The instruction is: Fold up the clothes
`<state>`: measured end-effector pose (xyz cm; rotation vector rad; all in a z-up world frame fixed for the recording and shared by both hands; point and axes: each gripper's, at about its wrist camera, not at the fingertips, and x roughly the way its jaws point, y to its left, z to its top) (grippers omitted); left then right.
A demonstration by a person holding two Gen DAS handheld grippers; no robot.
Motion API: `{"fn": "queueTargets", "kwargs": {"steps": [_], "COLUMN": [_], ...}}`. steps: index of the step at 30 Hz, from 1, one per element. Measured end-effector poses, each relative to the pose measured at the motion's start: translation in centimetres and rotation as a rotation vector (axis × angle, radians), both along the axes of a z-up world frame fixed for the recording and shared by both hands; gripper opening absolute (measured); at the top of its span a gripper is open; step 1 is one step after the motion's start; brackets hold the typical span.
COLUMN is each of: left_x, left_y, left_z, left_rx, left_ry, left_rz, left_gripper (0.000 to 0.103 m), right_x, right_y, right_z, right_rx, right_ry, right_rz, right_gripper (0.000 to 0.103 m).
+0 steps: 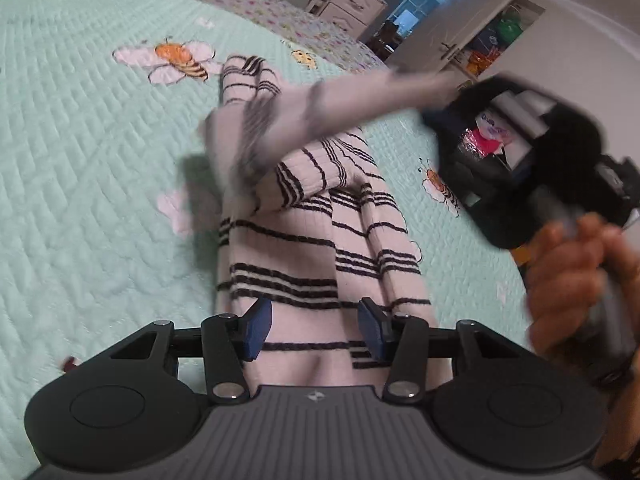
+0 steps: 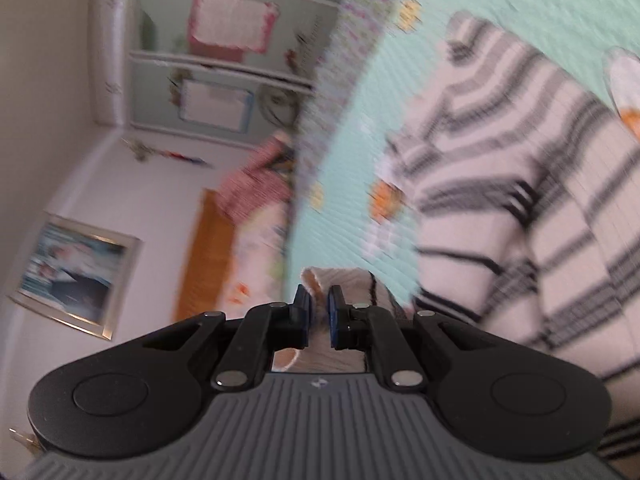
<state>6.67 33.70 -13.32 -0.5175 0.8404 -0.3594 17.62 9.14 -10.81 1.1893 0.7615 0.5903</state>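
Observation:
A cream sweater with dark stripes (image 1: pixel 304 240) lies lengthwise on the mint quilted bed cover (image 1: pixel 100 184). My left gripper (image 1: pixel 315 330) hovers open over the sweater's near end, blue pads on either side of the cloth without pinching it. In the left wrist view my right gripper (image 1: pixel 436 96) is up at the right, a hand (image 1: pixel 572 280) on its handle, pulling a blurred part of the sweater through the air. The right wrist view shows that gripper (image 2: pixel 319 316) shut on a cream ribbed edge of the sweater (image 2: pixel 344 280), and the rest of the sweater (image 2: pixel 520 208) spread at the right.
The bed cover carries bee and flower prints (image 1: pixel 176 58). Beyond the bed stand white drawers (image 1: pixel 352 0) and an open cupboard door (image 1: pixel 460 20). In the right wrist view, a wardrobe (image 2: pixel 224 52), a framed picture (image 2: pixel 76 272) and a wooden headboard (image 2: pixel 208 256) lie to the left.

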Motion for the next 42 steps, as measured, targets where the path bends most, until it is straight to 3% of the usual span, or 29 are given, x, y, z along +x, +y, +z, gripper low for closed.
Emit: {"fn": "queueTargets", "kwargs": {"steps": [5,9,18,24,30,35,42], "left_x": [0.1,0.0,-0.7,-1.4,-1.7,-1.8,-1.7], "left_y": [-0.9,-1.7,-3.0,-2.9,-2.6,-2.6,-3.0], "left_z": [0.0,0.2,0.4,0.1,0.0,-0.1,-0.5], "left_rx": [0.003,0.02,0.07,0.114,0.146,0.172,0.193], "left_ry": [0.006,0.009,0.019,0.042,0.056,0.063,0.069], "left_rz": [-0.017,-0.039,-0.066,-0.043,-0.023,-0.013,-0.014], "left_gripper": [0.049,0.049,0.05,0.051,0.051,0.052,0.052], "right_x": [-1.7,-5.7,-14.3,-16.0,-17.1,-18.1,-18.5], "right_y": [-4.6,-9.0,-11.2,-10.5,-11.3,-11.3,-10.7], "right_z": [3.8,4.4,-0.6,-4.1,-3.9,-4.8,-8.6], "right_rx": [0.057,0.03,-0.052,-0.063,-0.052,-0.105,-0.089], "right_ry": [-0.112,-0.135,-0.01,0.074,0.045,0.052,0.172], "right_rz": [-0.109,-0.205,-0.257,-0.24,-0.255,-0.244,-0.194], "right_gripper": [0.011,0.011,0.011,0.01,0.01,0.01,0.01]}}
